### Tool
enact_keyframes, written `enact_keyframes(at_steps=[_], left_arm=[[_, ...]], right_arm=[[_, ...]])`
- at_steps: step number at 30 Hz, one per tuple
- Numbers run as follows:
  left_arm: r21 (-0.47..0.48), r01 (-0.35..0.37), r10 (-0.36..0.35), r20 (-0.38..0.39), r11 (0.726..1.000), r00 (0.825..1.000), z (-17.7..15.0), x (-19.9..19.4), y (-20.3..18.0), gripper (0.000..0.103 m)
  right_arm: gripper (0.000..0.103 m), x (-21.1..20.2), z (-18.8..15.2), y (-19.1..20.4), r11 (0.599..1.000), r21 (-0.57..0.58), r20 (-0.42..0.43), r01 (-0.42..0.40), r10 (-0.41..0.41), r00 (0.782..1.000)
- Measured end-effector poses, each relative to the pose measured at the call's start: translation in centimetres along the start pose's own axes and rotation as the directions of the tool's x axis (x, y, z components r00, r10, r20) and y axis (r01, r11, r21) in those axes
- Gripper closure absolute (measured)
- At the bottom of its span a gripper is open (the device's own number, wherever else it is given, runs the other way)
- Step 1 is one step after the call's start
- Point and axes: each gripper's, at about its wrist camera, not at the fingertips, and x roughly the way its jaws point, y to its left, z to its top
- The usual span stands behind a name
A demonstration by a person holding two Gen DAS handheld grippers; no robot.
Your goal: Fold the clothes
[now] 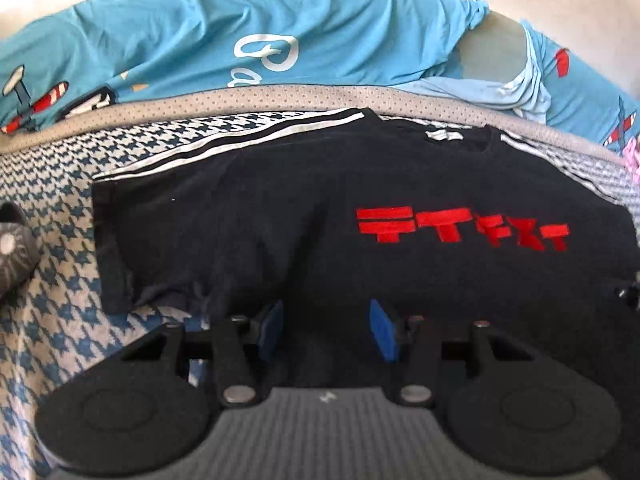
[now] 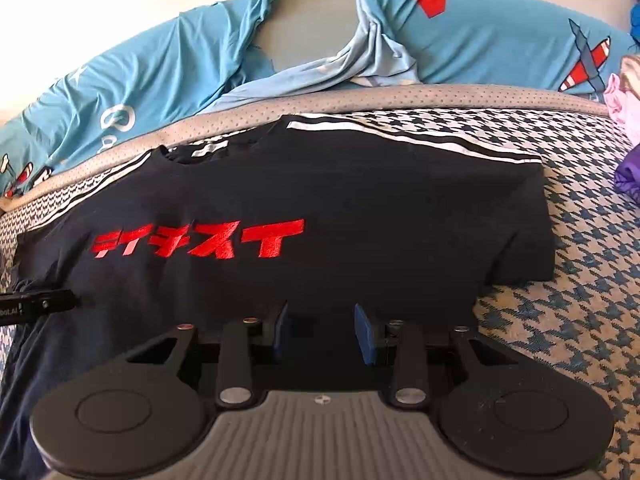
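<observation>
A black T-shirt (image 1: 304,216) with red lettering (image 1: 460,228) and white shoulder stripes lies flat, front up, on a houndstooth blanket (image 1: 52,280). The right wrist view shows the same T-shirt (image 2: 360,216), its collar toward the far side. My left gripper (image 1: 326,312) hangs over the shirt's left half near the sleeve, its blue pads apart and no cloth pinched. My right gripper (image 2: 320,316) is over the right half of the body, pads apart as well, with only flat shirt below. The left gripper's tip (image 2: 40,304) shows at that view's left edge.
A blue cartoon-print sheet (image 1: 280,28) is bunched along the far side behind a grey dotted mattress edge (image 2: 440,96). Pink and purple clothes (image 2: 626,128) lie at the right. A grey fuzzy object (image 1: 12,248) sits at the left edge.
</observation>
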Motion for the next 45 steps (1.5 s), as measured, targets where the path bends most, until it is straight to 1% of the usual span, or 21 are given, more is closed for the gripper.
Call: enact_keyframes(at_steps=[3, 10, 15, 18, 19, 21, 23, 24, 25, 26, 29, 33, 36, 38, 39, 41, 45], left_arm=[[0.012, -0.025, 0.025, -0.004, 1.000, 1.000, -0.1, -0.1, 0.0, 0.058], [0.023, -0.060, 0.061, -0.012, 0.998, 0.998, -0.5, -0.4, 0.2, 0.058], [0.036, -0.086, 0.087, -0.018, 0.996, 0.996, -1.0, -0.7, 0.1, 0.055], [0.027, -0.096, 0.097, -0.029, 0.995, 0.995, -0.9, -0.8, 0.2, 0.053], [0.028, -0.104, 0.105, -0.034, 0.994, 0.994, -1.0, -0.9, 0.1, 0.052], [0.036, -0.125, 0.127, -0.046, 0.991, 0.991, -1.1, -1.1, -0.2, 0.045], [0.052, -0.146, 0.149, -0.054, 0.988, 0.987, -1.4, -1.1, -0.6, 0.030], [0.058, -0.161, 0.164, -0.057, 0.985, 0.985, -1.7, -1.2, -0.8, 0.025], [0.062, -0.179, 0.183, -0.059, 0.982, 0.981, -1.9, -1.2, -0.9, 0.014], [0.059, -0.191, 0.195, -0.062, 0.980, 0.979, -2.1, -1.3, -0.9, 0.012], [0.033, -0.187, 0.189, -0.070, 0.982, 0.979, -2.1, -1.5, -0.7, 0.012], [0.053, -0.203, 0.207, -0.071, 0.978, 0.976, -1.9, -1.8, -1.6, 0.011], [0.075, -0.207, 0.212, -0.051, 0.975, 0.976, -1.7, -2.2, -2.7, 0.007], [0.090, -0.210, 0.215, -0.043, 0.974, 0.976, -1.5, -2.5, -3.6, 0.003], [0.093, -0.207, 0.212, -0.042, 0.974, 0.976, -1.4, -2.6, -3.9, 0.001], [0.091, -0.197, 0.201, -0.037, 0.976, 0.979, -1.4, -2.9, -4.4, 0.000], [0.087, -0.175, 0.180, -0.058, 0.981, 0.982, -1.6, -3.2, -5.3, 0.000]], right_arm=[[0.070, 0.0, 0.0, -0.6, 0.999, 0.013, 0.001, 0.038, -0.038, 0.999], [0.076, 0.0, -0.1, -1.3, 0.997, 0.008, 0.000, 0.079, -0.079, 0.997], [0.077, -0.2, -0.2, -1.6, 0.995, 0.011, 0.000, 0.099, -0.099, 0.995], [0.077, -0.4, -0.3, -1.9, 0.994, 0.014, 0.000, 0.107, -0.107, 0.994], [0.077, -0.6, -0.3, -2.1, 0.994, 0.020, 0.000, 0.111, -0.111, 0.994], [0.077, -0.9, -0.3, -2.3, 0.992, 0.038, -0.006, 0.118, -0.117, 0.993], [0.076, -1.2, -0.3, -2.7, 0.991, 0.067, -0.012, 0.114, -0.113, 0.993], [0.076, -1.4, -0.3, -2.9, 0.991, 0.078, -0.015, 0.112, -0.111, 0.994], [0.076, -1.5, -0.3, -3.1, 0.990, 0.090, -0.017, 0.110, -0.109, 0.994], [0.076, -1.6, -0.2, -3.3, 0.989, 0.102, -0.019, 0.107, -0.105, 0.994], [0.075, -1.8, -0.1, -3.5, 0.987, 0.115, -0.026, 0.110, -0.108, 0.994], [0.072, -2.2, 0.2, -3.4, 0.985, 0.127, -0.026, 0.114, -0.112, 0.993], [0.070, -2.6, 0.5, -3.4, 0.984, 0.124, -0.018, 0.127, -0.126, 0.992], [0.069, -3.0, 0.8, -3.5, 0.983, 0.112, -0.009, 0.143, -0.143, 0.990], [0.067, -3.3, 0.9, -3.6, 0.983, 0.108, -0.005, 0.147, -0.148, 0.989], [0.058, -3.8, 1.3, -4.1, 0.984, 0.114, -0.005, 0.139, -0.140, 0.990], [0.056, -4.9, 1.4, -5.4, 0.982, 0.152, -0.007, 0.115, -0.116, 0.993]])
